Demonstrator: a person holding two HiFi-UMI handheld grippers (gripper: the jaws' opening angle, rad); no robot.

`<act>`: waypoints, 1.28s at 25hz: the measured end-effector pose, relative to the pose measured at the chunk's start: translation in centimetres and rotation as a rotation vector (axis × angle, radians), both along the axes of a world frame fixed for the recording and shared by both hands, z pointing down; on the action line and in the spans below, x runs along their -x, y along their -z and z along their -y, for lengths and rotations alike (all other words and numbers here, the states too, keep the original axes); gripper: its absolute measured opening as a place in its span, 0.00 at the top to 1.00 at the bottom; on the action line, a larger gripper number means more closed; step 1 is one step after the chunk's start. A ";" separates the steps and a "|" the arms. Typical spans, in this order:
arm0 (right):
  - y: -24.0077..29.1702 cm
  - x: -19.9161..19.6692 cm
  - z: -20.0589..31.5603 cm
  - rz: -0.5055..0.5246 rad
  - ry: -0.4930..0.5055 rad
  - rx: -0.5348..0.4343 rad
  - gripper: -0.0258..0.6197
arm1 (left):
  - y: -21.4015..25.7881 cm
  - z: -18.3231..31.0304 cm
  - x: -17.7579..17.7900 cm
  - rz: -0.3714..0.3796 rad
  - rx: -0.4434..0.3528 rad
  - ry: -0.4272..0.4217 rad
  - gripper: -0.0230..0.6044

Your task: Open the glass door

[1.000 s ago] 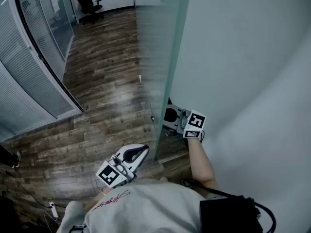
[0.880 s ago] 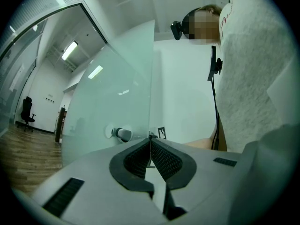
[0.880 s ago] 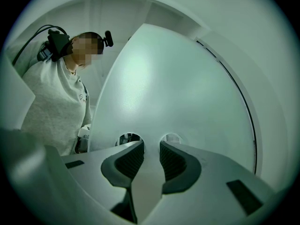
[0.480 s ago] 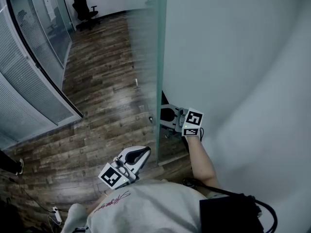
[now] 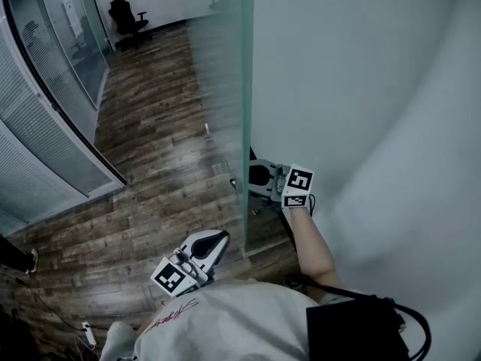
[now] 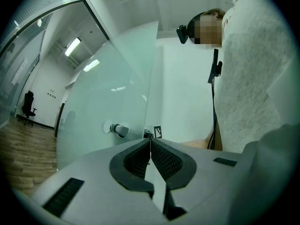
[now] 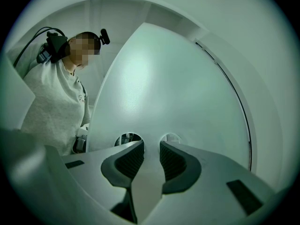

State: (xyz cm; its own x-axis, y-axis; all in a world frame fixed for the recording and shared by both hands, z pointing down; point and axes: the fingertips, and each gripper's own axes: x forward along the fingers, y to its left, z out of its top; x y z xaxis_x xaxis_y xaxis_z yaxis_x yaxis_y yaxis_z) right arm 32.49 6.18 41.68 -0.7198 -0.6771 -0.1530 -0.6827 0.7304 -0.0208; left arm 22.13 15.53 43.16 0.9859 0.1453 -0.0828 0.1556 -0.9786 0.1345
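Observation:
The frosted glass door [image 5: 225, 81] stands edge-on ahead of me, its short silver handle [image 5: 234, 183] sticking out on the left face. My right gripper [image 5: 255, 177] reaches in from the door's right side at handle height. In the right gripper view its jaws [image 7: 151, 149] stand a little apart against the glass [image 7: 164, 88], between two round mounts [image 7: 127, 138], closed about the handle, which they mostly hide. My left gripper [image 5: 222, 238] hangs low by my body, shut and empty. The left gripper view shows the pads [image 6: 150, 142] pressed together, with the handle knob [image 6: 119, 130] beyond them.
A white wall [image 5: 361, 89] runs close on the right. A glass partition with blinds [image 5: 45, 126] curves along the left, across the wood floor [image 5: 150, 141]. An office chair [image 5: 124, 13] stands at the far end. A cable and power strip [image 5: 89, 335] lie by my feet.
The door's edge has swung from slanted to upright in the head view. The right gripper stayed at the handle and went with it; the left gripper drifted slightly lower.

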 end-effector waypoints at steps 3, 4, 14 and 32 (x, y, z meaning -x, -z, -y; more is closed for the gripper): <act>0.0 -0.7 -0.2 0.007 0.001 -0.001 0.78 | 0.0 -0.3 -0.2 0.004 0.001 0.006 0.93; 0.0 -1.0 -0.3 0.012 0.000 -0.002 0.78 | 0.0 -0.3 -0.3 0.003 0.003 0.007 0.93; 0.3 -2.8 -1.1 0.029 0.014 -0.003 0.78 | 0.0 -1.3 -0.9 0.005 0.007 0.010 0.93; 0.1 -6.1 -2.4 0.035 0.003 0.000 0.78 | -0.3 -2.5 -2.1 0.027 -0.031 -0.001 0.93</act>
State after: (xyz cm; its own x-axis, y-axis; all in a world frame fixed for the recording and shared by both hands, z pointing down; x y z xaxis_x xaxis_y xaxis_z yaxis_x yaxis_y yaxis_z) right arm 38.60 8.60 41.59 -0.7159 -0.6751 -0.1784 -0.6795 0.7323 -0.0443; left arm 24.24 18.07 43.41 0.9876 0.1479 -0.0517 0.1528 -0.9823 0.1080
